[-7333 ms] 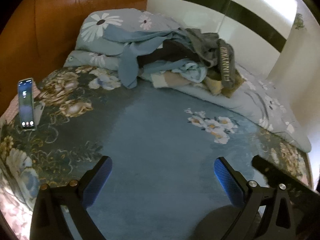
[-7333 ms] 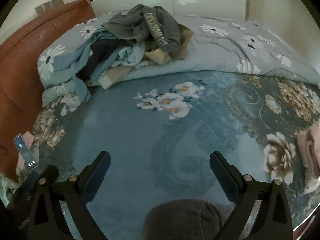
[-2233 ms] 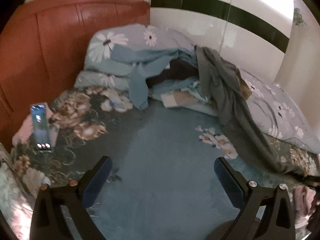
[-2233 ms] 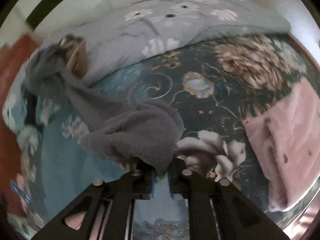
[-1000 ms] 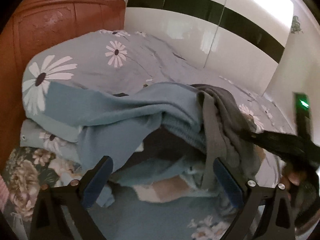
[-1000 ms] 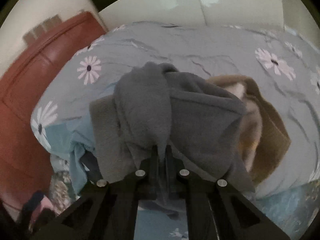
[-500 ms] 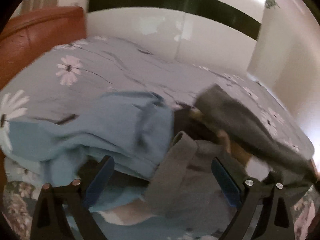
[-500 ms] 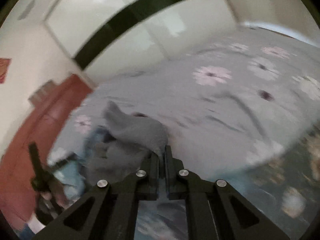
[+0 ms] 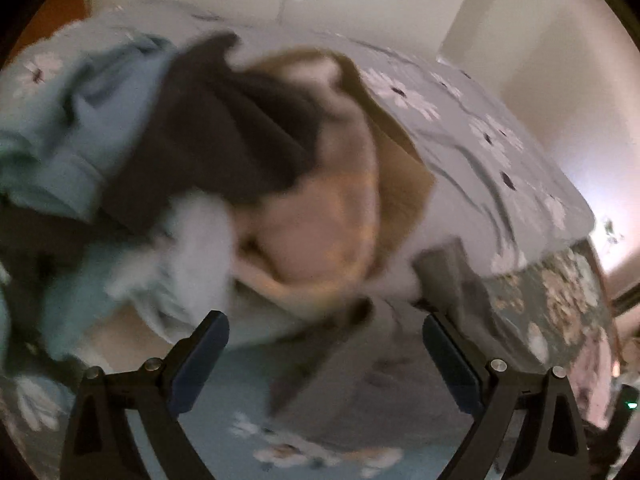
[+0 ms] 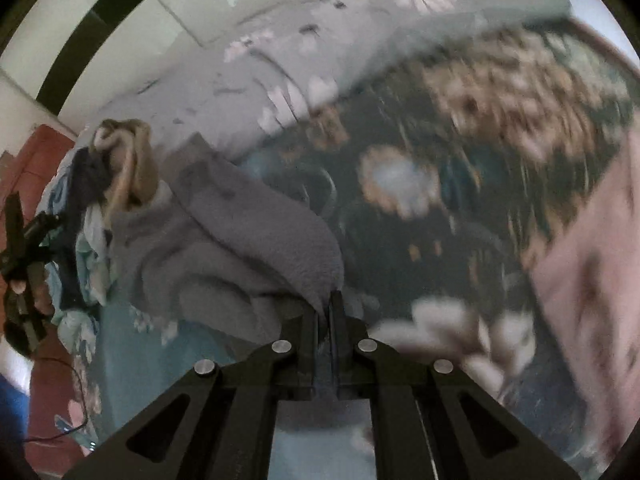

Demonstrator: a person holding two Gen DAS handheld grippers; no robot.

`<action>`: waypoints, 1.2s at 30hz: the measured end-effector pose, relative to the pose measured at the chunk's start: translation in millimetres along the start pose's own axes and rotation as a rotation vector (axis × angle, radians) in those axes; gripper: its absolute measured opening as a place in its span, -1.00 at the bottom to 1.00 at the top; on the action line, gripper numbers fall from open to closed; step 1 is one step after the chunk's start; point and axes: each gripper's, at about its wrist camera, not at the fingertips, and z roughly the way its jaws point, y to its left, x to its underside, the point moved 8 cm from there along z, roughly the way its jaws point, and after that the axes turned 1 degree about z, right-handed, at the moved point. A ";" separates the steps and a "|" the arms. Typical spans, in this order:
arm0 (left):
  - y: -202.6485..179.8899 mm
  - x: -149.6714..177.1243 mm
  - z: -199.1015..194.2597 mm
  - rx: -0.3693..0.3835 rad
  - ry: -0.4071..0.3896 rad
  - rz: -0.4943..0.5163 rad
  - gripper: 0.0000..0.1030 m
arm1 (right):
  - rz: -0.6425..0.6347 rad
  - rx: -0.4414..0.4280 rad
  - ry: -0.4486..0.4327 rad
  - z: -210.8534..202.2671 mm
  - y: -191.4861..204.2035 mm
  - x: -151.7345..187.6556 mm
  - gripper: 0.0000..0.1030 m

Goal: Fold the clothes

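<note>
On the left is the pile of clothes, heaped on the daisy quilt: blue things, a dark one and a tan one. The left gripper hovers right in front of it with its two fingers wide apart and nothing between them. A second ago it looked at the pile from farther back; now it is close up (and blurry, so it is moving fast).

In the middle lies the grey sweatshirt. Half a second ago it was up on the pile. Now it has been pulled off and stretches down across the flowery blanket.

On the right, the right gripper has its fingers squeezed together on one edge of that sweatshirt. A pink cloth sits at the far right.

So one piece is free of the heap. I think the next job is to spread it flat, and the empty left gripper could take another edge.
</note>
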 end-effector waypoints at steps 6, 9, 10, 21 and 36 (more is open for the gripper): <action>-30.0 21.9 34.7 -0.069 0.050 0.119 0.92 | 0.038 -0.022 0.028 9.2 -9.0 15.0 -0.91; -38.2 22.1 49.9 -0.081 0.054 0.112 0.92 | 0.034 -0.026 0.030 7.5 -8.8 15.3 -0.90; -41.9 21.0 53.0 -0.076 0.052 0.109 0.92 | 0.037 -0.030 0.030 6.7 -9.2 15.8 -0.90; -41.2 19.3 59.7 -0.196 0.051 0.073 -0.26 | 0.094 -0.049 0.038 8.4 -12.3 17.1 -0.89; -7.2 69.1 -106.9 -0.080 -0.197 -0.071 -0.74 | 0.083 -0.102 0.004 -27.7 2.3 28.9 -0.90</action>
